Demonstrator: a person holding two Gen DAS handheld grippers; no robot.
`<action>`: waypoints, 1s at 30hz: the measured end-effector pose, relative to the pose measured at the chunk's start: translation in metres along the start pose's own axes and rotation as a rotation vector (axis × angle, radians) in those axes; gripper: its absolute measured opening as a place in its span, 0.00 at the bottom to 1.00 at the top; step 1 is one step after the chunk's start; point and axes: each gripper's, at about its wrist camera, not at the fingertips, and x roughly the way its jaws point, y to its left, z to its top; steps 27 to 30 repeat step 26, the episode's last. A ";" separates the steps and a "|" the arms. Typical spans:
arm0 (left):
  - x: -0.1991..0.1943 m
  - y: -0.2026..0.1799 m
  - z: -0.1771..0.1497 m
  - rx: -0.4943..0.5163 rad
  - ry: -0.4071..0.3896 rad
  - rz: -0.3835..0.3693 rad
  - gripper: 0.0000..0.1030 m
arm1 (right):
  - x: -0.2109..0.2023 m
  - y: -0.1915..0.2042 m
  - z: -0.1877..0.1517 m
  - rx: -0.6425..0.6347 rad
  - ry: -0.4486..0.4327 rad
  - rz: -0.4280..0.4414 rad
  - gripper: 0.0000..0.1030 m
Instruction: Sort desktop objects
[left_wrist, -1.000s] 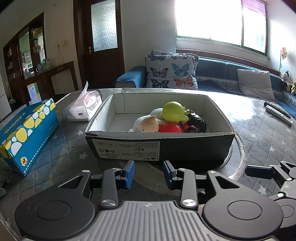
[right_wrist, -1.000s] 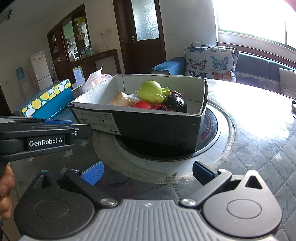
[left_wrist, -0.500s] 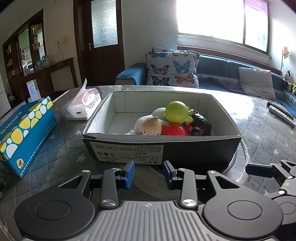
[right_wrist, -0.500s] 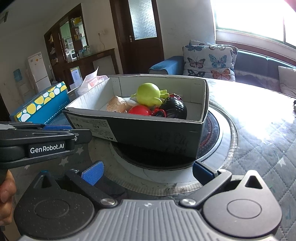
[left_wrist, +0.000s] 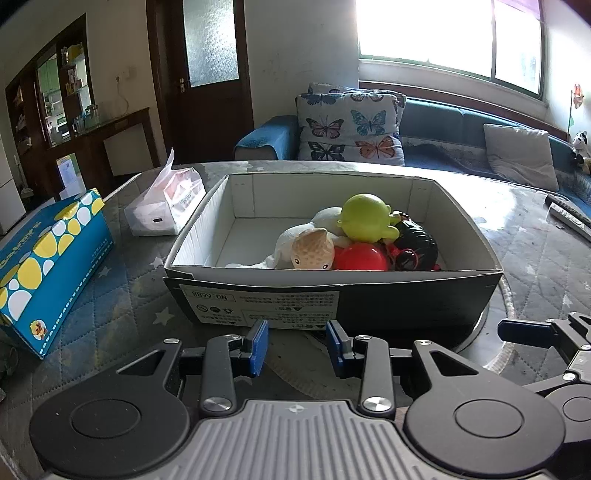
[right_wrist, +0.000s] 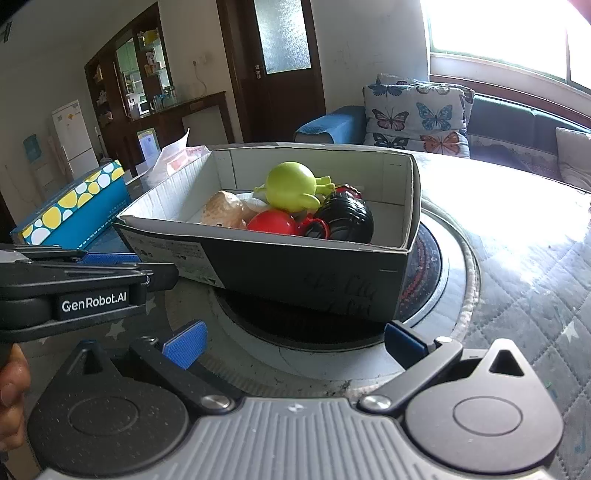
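A black cardboard box (left_wrist: 406, 299) with a white inside stands on the table's round centre plate. In it lie a green round toy (left_wrist: 364, 218), a red ball (left_wrist: 360, 258), a black ribbed ball (left_wrist: 415, 245), a tan and white plush toy (left_wrist: 312, 251). The box (right_wrist: 295, 266) and its toys also show in the right wrist view. My left gripper (left_wrist: 295, 343) is open and empty just in front of the box's near wall. My right gripper (right_wrist: 291, 341) is wide open and empty, near the box's corner.
A blue tissue box with yellow dots (left_wrist: 44, 254) lies at the left. A white tissue pack (left_wrist: 166, 206) lies behind it. Remote controls (left_wrist: 567, 216) lie at the far right. The left gripper's body (right_wrist: 74, 291) crosses the right wrist view's left side.
Both grippers have risen and tilted so that more of the box's inside shows. Their jaws have not changed. The toys have not moved.
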 end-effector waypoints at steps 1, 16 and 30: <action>0.001 0.000 0.000 -0.002 0.002 0.000 0.36 | 0.001 0.000 0.001 0.001 0.001 0.001 1.00; 0.017 0.001 0.005 0.001 0.028 -0.001 0.36 | 0.017 -0.004 0.008 0.008 0.019 0.005 1.00; 0.019 -0.001 0.007 0.003 0.018 -0.008 0.36 | 0.019 -0.005 0.010 0.016 0.018 0.011 1.00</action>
